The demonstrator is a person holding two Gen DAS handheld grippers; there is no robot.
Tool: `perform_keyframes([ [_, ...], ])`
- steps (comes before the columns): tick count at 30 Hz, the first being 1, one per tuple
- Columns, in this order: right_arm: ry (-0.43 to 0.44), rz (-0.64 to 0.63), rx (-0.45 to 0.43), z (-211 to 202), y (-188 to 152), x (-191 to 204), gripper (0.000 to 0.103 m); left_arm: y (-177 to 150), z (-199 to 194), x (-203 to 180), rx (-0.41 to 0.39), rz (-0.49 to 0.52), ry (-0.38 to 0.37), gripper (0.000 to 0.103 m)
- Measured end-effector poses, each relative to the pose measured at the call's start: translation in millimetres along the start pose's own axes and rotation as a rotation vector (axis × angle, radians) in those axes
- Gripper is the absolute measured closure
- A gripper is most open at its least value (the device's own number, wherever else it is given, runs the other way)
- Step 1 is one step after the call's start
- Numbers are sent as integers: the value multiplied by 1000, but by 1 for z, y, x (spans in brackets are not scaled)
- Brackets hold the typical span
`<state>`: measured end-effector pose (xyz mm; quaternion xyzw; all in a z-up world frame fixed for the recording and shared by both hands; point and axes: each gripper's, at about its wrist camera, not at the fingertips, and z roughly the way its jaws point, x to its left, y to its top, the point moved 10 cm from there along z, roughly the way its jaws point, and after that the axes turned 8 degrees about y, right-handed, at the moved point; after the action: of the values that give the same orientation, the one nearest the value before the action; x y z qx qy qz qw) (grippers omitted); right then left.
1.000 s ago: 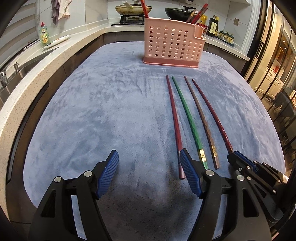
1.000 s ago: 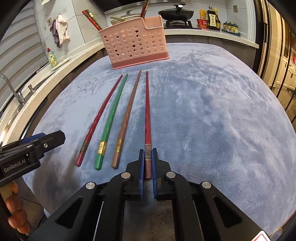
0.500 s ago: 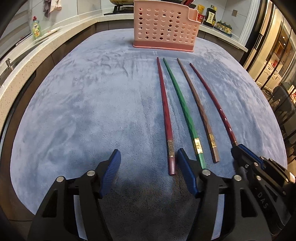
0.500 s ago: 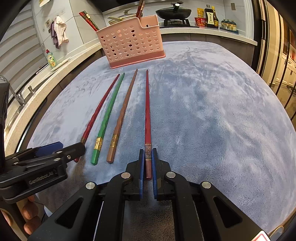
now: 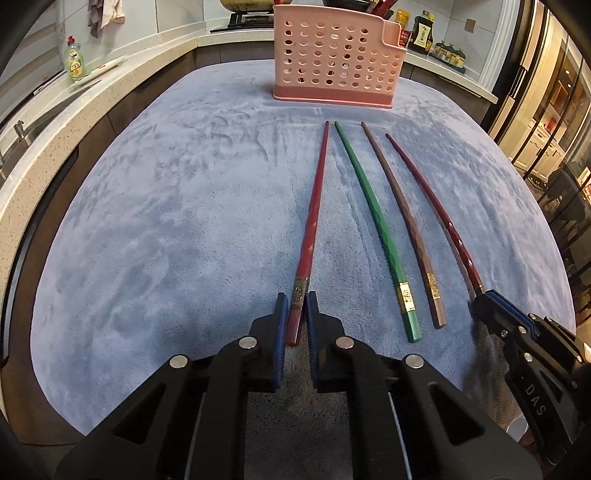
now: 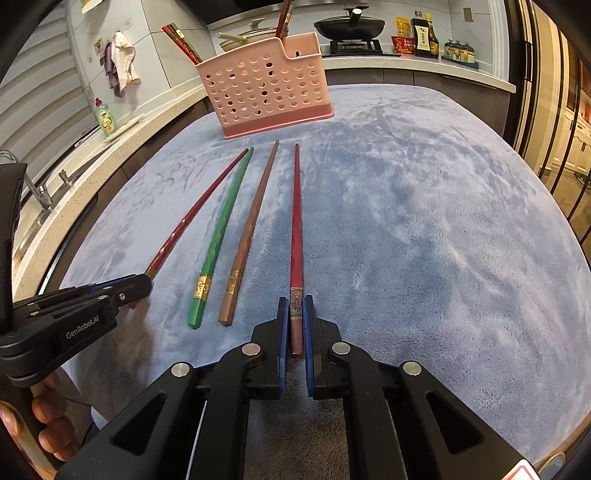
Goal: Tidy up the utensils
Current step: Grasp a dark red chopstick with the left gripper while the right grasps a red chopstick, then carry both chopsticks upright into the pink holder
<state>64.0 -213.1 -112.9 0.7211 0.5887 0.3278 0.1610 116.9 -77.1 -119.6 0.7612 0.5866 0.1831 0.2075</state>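
Four chopsticks lie side by side on a blue-grey cloth (image 5: pixel 177 229), tips toward a pink perforated caddy (image 5: pixel 332 62) (image 6: pixel 266 99) that holds more chopsticks. My left gripper (image 5: pixel 295 314) (image 6: pixel 140 286) is closing its jaws on the thick end of the leftmost red chopstick (image 5: pixel 314 206) (image 6: pixel 192 218), and the pads press on it. My right gripper (image 6: pixel 295 317) (image 5: pixel 484 299) is shut on the end of the rightmost dark red chopstick (image 6: pixel 296 221) (image 5: pixel 436 206). Between them lie a green chopstick (image 5: pixel 373 214) (image 6: pixel 221 229) and a brown chopstick (image 5: pixel 402 218) (image 6: pixel 251 221), untouched. Both held chopsticks rest on the cloth.
A stone counter runs along the left with a green dish soap bottle (image 5: pixel 75 61) and a sink tap (image 6: pixel 37 188). Behind the caddy stand a stove with pans and sauce bottles (image 6: pixel 424 33). A person's fingers (image 6: pixel 48 424) hold the left gripper's handle.
My left gripper moved in over the leftmost red chopstick's end and its wide-open jaws closed onto it. The right gripper stayed still, shut on its chopstick.
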Motion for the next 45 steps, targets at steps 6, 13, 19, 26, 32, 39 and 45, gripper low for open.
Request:
perform_keyframes([
  [6, 13, 4, -63, -25, 23, 3, 96, 14, -22, 6, -39, -19, -13, 95],
  [13, 22, -1, -182, -65, 72, 5, 96, 53, -65, 22, -133, -77, -40, 95],
  [19, 35, -12, -282, -94, 121, 6, 96, 96, -98, 33, -228, -105, -45, 95],
  [26, 51, -3, -341, -101, 163, 5, 96, 147, -114, 37, -298, -123, -53, 96],
  [32, 56, -8, -375, -102, 198, 6, 96, 185, -114, 37, -322, -130, -55, 96],
  [39, 84, -17, -438, -111, 251, 16, 96, 233, -127, 38, -370, -153, -77, 96],
  [45, 130, -19, -517, -124, 308, 29, 96, 289, -157, 41, -465, -178, -90, 96],
])
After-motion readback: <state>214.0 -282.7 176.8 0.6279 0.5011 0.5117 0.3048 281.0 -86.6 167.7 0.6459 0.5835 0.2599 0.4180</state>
